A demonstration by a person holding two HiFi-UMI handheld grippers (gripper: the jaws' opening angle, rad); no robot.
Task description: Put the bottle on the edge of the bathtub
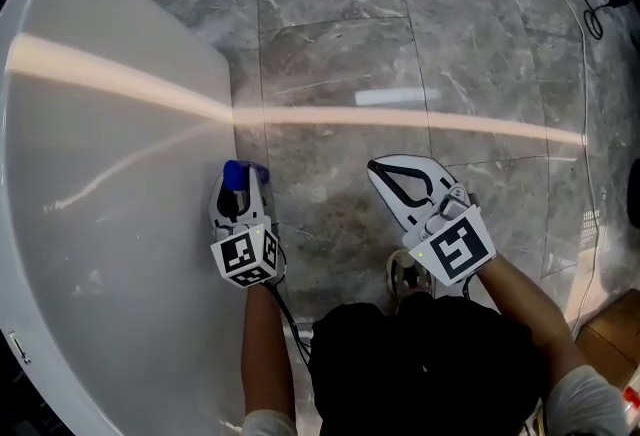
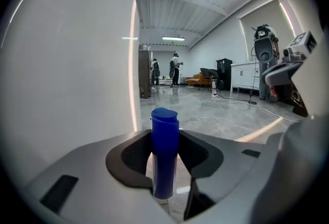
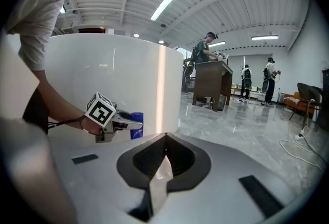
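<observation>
A blue bottle point(image 1: 232, 176) stands upright between the jaws of my left gripper point(image 1: 246, 186), which is shut on it. In the left gripper view the bottle point(image 2: 164, 166) fills the gap of the left gripper point(image 2: 165, 138), its cap above the jaws. The white bathtub point(image 1: 200, 64) lies at the left; its outer wall point(image 2: 67, 89) rises just left of the bottle. My right gripper point(image 1: 378, 169) is over the floor to the right, shut and holding nothing. The right gripper view shows the right gripper point(image 3: 165, 138) and beyond it the bottle point(image 3: 136, 125) below the tub's rim point(image 3: 118, 38).
Grey marble floor point(image 1: 400, 44) stretches right of the tub. Cables point(image 1: 590, 14) trail at the far right. The person's shoe point(image 1: 400, 274) is below the right gripper. A wooden cabinet point(image 3: 211, 84) and several people stand far off in the room.
</observation>
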